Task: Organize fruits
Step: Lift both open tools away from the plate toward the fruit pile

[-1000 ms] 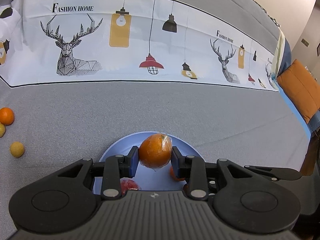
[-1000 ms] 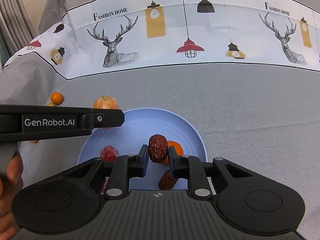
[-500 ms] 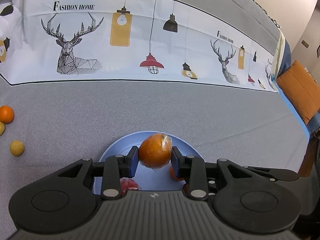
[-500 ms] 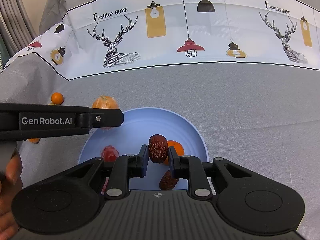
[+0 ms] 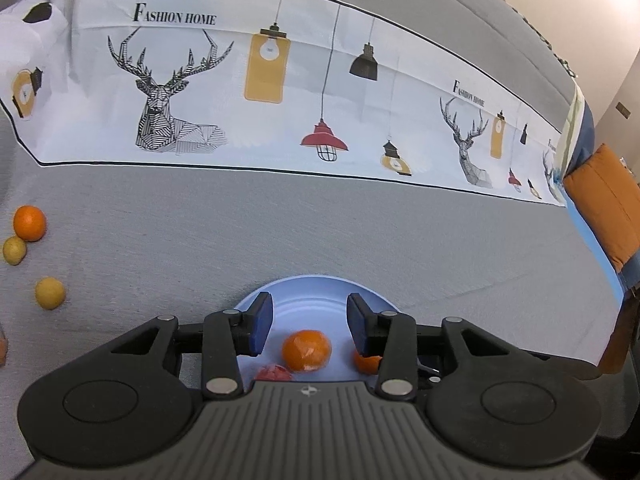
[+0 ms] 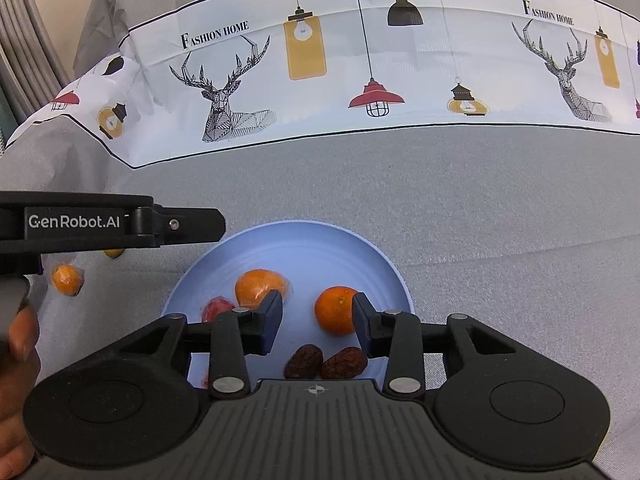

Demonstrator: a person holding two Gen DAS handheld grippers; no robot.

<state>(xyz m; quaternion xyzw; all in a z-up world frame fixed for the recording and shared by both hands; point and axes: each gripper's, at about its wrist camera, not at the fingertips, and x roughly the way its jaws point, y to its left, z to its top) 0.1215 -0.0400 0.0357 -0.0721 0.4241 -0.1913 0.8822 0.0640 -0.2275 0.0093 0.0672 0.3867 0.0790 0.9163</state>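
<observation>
Over the blue plate (image 6: 384,264), low in the right wrist view, both claws hang with their jaws parted and nothing between the pads. The right gripper (image 6: 316,318) has just been opening, and two dark dates (image 6: 304,367) lie side by side on the plate right under it. The left gripper (image 5: 309,324) has likewise just been opening; the wrapped orange (image 5: 307,351) sits on the plate below its fingers, clear of both pads. So this reads as the release step, both fruits delivered.

Next up, by my judgement: lift clear without nudging the round fruit, then swing toward the loose pieces off the plate.

And the views split nicely here. The left wrist view shows three strays at its left edge, a small orange (image 5: 29,223) and two yellow fruits (image 5: 49,293), well apart from the plate; the dates are hidden there behind the gripper body. The right wrist view gives the plate's full load, adding a bare orange (image 6: 336,310) and a red fruit (image 6: 216,309), plus another wrapped orange (image 6: 67,279) on the grey cloth (image 6: 480,184) at left, just under the left gripper's arm.
</observation>
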